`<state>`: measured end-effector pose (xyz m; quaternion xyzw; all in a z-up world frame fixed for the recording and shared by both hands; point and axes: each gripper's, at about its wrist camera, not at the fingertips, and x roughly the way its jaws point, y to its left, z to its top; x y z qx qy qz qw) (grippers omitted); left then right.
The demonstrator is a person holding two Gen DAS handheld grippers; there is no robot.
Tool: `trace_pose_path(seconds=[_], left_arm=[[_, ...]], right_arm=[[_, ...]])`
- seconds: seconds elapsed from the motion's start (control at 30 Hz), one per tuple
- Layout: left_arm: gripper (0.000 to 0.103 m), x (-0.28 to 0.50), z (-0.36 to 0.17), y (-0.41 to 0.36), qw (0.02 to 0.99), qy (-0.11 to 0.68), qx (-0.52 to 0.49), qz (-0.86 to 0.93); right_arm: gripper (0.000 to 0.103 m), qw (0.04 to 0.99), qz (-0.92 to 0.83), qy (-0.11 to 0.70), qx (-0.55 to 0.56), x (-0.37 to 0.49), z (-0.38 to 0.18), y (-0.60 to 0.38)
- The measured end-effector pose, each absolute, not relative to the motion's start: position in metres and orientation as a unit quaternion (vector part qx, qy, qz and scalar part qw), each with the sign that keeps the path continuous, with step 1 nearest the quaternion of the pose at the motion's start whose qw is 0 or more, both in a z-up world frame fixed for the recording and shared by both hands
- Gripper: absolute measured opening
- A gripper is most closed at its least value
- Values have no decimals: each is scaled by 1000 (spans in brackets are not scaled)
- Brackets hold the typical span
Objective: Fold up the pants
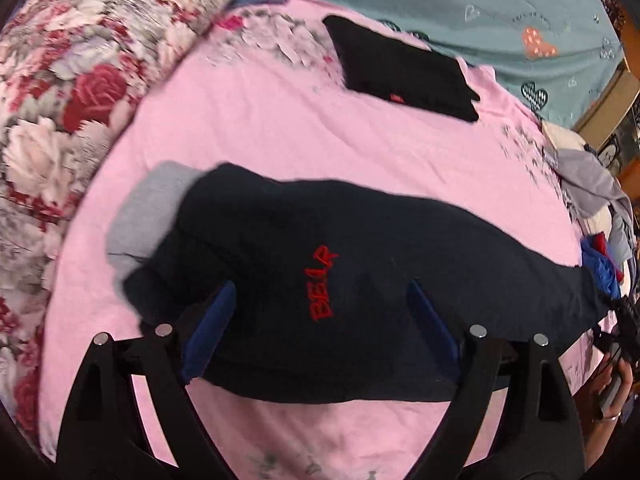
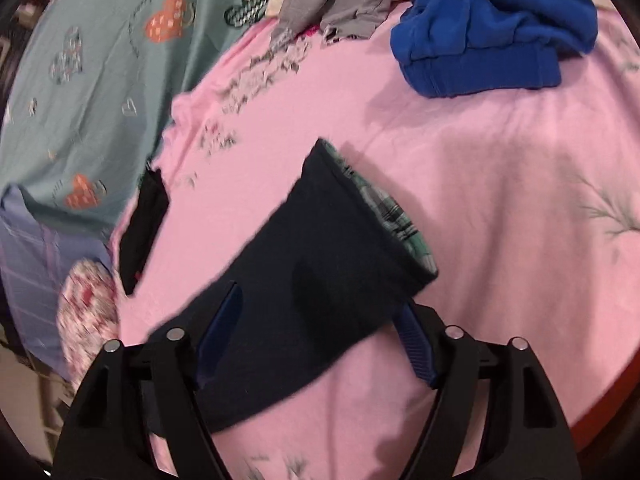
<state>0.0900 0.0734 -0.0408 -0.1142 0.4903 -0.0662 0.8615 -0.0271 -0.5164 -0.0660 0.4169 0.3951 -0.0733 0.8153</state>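
A: Where do the pants lie?

B: Across the middle of the pink bedsheet, running from lower left to right in the left wrist view, with red lettering facing up. A grey garment peeks out from under their left end.

A: And the tools?

B: The left tool is spread wide, its blue pads standing on either side of the dark fabric at the bottom centre of the frame. The right tool is spread too, straddling the leg end, where a plaid lining shows at the cuff, right of centre in its view. Neither looks to be pinching cloth, though the pants do cover part of each gap.

A: How would you do this step well?

B: I judge the fold is about to be taken. Each tool should close on both layers near an edge, at matching points, then both should travel together so the cloth stays flat and the cuff meets the waist squarely. Motion blur suggests haste; slower is better.

A: The surroundings?

B: It's a bed. A teal cover with hearts fills the upper right, a floral pillow the upper left. A folded black garment sits above centre. In the right wrist view, a blue garment lies crumpled at the upper right, beside grey cloth.
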Motion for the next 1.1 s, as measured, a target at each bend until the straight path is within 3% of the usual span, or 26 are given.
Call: trace_pose_path(seconds=[0.2, 0.27, 0.33, 0.43, 0.67, 0.87, 0.97, 1.0, 1.1], left_arm=[[93, 98, -65, 53, 849, 514, -93, -80], [93, 96, -67, 50, 850, 513, -83, -84], [93, 95, -68, 50, 850, 513, -77, -88], [93, 92, -66, 59, 849, 512, -87, -95], [93, 70, -39, 86, 851, 497, -129, -111], [93, 68, -46, 94, 848, 502, -138, -97], [93, 63, -42, 92, 853, 497, -125, -98], [93, 63, -40, 92, 854, 496, -121, -98], [93, 65, -38, 93, 855, 495, -124, -94]], right_arm=[[71, 827, -101, 375, 406, -17, -68, -522], [60, 822, -117, 376, 411, -17, -69, -526], [24, 820, -116, 381, 412, -16, -71, -527], [20, 801, -83, 383, 453, -14, -76, -524], [20, 845, 70, 353, 396, 17, 6, -433], [20, 820, 210, 431, 314, 68, -7, -299], [40, 793, 239, 481, 287, 83, -39, -240], [58, 777, 246, 506, 284, 87, -51, -226], [60, 725, 275, 559, 293, 92, -75, -200]])
